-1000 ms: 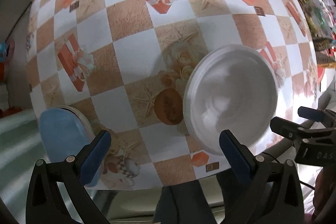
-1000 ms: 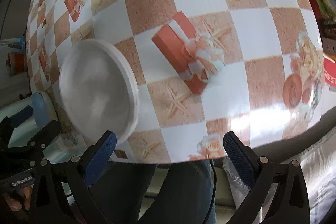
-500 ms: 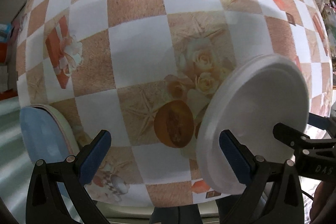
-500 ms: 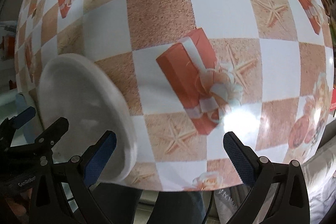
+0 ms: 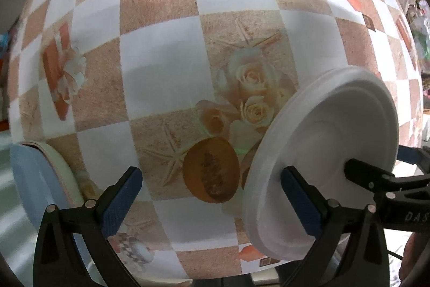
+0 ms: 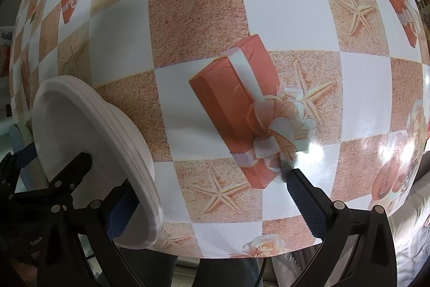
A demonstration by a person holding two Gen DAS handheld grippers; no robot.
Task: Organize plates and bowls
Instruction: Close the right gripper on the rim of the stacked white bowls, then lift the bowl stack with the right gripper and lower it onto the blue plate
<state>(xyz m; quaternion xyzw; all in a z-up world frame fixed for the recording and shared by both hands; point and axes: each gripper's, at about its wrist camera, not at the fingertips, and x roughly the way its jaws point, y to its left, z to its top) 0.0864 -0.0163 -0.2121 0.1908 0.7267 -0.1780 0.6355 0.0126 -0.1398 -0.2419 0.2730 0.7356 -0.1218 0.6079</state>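
Note:
A white plate [image 5: 330, 152] lies on the checked tablecloth near the table's front edge. It also shows in the right wrist view [image 6: 80, 152]. My left gripper [image 5: 215, 195] is open; its right finger [image 5: 301, 198] sits over the plate's near rim. My right gripper [image 6: 212, 201] is open; its left finger [image 6: 121, 209] is over the plate's rim. A blue bowl with a cream rim [image 5: 40, 182] sits at the table's front left corner, beside my left gripper's left finger.
The tablecloth [image 6: 196, 18] has brown and white squares with printed gift boxes, starfish and roses. The table's front edge runs just below both grippers. Cluttered goods [image 5: 411, 7] stand along the far right.
Both grippers have moved closer to the table and toward the plate; each now has one finger over the plate's rim. The plate looks larger in both views.

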